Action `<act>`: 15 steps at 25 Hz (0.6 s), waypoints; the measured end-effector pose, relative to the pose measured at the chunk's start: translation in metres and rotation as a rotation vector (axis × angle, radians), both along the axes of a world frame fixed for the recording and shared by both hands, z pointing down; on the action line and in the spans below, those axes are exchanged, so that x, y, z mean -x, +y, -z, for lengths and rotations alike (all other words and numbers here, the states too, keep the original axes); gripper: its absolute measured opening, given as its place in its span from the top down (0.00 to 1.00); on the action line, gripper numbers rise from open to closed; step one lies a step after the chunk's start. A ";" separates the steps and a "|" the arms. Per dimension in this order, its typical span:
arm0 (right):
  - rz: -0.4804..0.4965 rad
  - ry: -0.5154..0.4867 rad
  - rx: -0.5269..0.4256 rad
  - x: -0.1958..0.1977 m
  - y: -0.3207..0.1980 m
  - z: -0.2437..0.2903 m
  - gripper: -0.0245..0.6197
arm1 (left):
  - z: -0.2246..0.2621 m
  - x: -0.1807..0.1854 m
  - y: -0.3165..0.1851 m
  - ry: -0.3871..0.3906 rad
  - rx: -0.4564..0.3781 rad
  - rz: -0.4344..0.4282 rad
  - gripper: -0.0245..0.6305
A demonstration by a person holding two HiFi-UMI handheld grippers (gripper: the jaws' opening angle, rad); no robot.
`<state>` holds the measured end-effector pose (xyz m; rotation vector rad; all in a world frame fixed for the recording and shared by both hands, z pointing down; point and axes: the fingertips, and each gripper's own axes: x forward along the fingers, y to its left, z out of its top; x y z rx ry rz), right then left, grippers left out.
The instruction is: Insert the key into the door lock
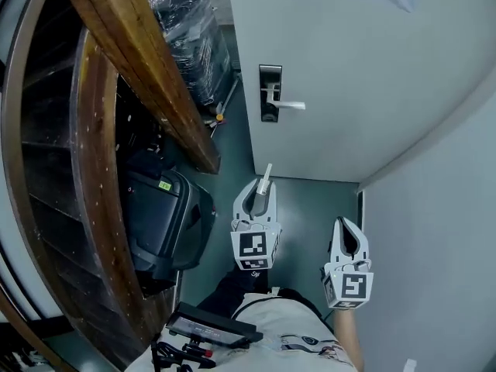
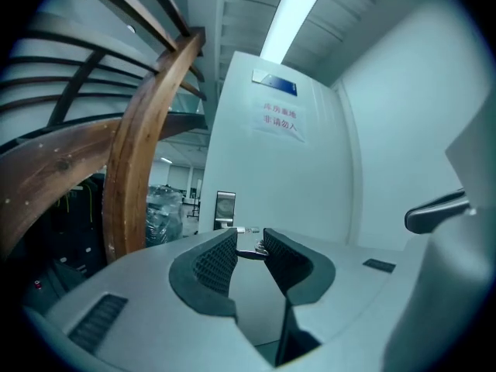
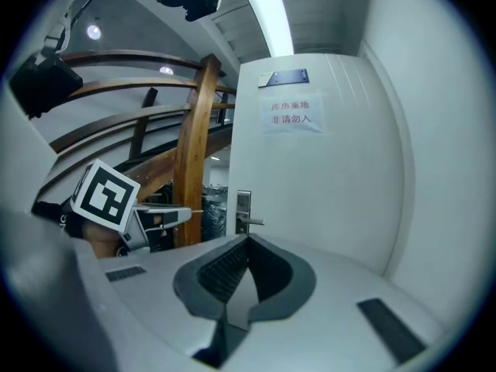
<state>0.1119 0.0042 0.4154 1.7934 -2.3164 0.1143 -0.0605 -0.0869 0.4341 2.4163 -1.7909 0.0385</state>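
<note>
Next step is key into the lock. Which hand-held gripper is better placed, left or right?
Left. The left hand-held gripper is shut on the key, whose free end points toward the door lock, almost straight ahead of it. The right hand-held gripper is shut on nothing and sits off to the side.

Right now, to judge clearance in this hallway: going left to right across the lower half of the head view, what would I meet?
Wooden railing → black bag → left gripper holding the key → right gripper → white wall.
</note>
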 end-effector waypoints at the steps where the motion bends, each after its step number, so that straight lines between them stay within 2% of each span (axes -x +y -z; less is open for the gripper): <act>1: -0.004 0.001 0.005 0.003 -0.015 -0.002 0.95 | -0.004 0.002 -0.018 -0.003 0.004 -0.007 0.81; 7: 0.015 0.016 0.020 0.019 -0.089 -0.017 0.95 | -0.034 0.009 -0.106 -0.014 0.015 -0.012 0.81; 15: 0.051 0.009 -0.008 0.009 -0.137 -0.076 0.95 | -0.098 0.004 -0.191 0.010 -0.019 0.058 0.81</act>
